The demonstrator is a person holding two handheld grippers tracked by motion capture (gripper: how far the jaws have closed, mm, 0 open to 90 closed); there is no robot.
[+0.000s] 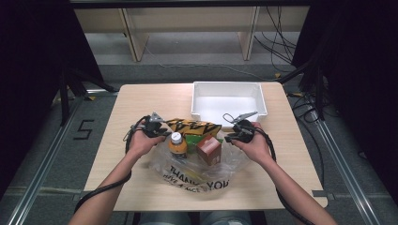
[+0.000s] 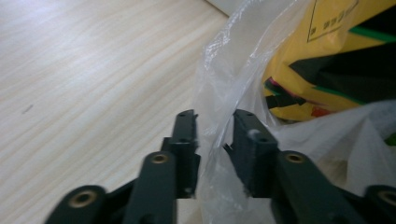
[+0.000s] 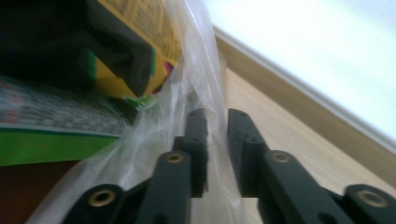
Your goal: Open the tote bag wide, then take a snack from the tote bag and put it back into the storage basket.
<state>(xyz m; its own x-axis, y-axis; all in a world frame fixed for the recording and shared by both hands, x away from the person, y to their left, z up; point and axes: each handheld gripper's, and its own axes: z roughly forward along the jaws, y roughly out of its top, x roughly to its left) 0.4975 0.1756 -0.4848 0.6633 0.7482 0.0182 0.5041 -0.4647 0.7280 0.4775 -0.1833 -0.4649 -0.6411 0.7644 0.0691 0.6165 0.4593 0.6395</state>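
Left tool (image 2: 215, 116) stands partly open at the 9 o'clock side of the plastic bag (image 1: 197, 180). A fold of clear film runs up between its jaws, but the pads do not press on it. The right tool (image 3: 217, 114) mirrors this at the 3 o'clock side, with film in the gap and the jaws slack around it. The bag lies at 6 o'clock from the middle of the counter (image 1: 136, 103), its mouth towards 12 o'clock. A yellow packet (image 1: 192, 125) pokes out of the mouth, and behind it sit an orange bottle (image 1: 177, 145), a green packet (image 1: 195, 139) and a brown box (image 1: 209, 150). The white tray (image 1: 229, 86) waits at 1 o'clock, just beyond the mouth.

The step looks like working the bag's mouth from both sides so that the goods can come out. To do it well, each tool should bite only the film, close to the rim, and not the yellow packet just behind it. In the left gripper view that packet lies very near the jaw at 2 o'clock. Both sides should be gripped evenly before any pull, because one loose side would let the bag twist. The pull should be gentle, towards 9 and 3 o'clock, since thin film tears or slips easily. The upright bottle may topple if the bag is jerked.
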